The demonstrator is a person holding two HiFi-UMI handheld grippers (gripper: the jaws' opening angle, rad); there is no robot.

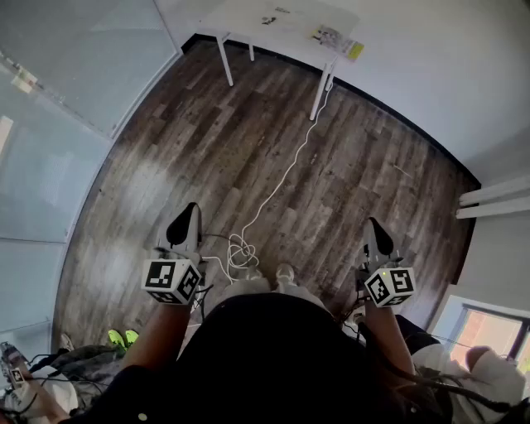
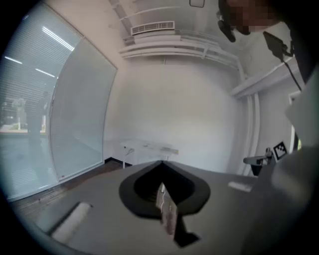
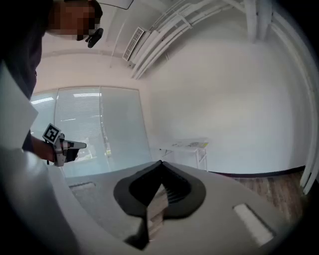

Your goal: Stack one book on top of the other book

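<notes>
Head view looks down on a wide wooden floor (image 1: 248,141), with the white worktop (image 1: 273,29) well away by the far wall. A flat yellow-edged item (image 1: 339,41) on it is probably one of the books, though it is too small to confirm. A white cable (image 1: 281,174) trails across the boards. Both the left claw (image 1: 192,209) and right claw (image 1: 373,224) are pinched together and empty. The sensible approach is to walk close, step clear of the cable, and spread the jaws before reaching.

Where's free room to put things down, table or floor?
White table: left half bare, printed items at its right end. Wood floor is open between the glass wall and the white cable. Crowded near the feet, where the cable coils.
</notes>
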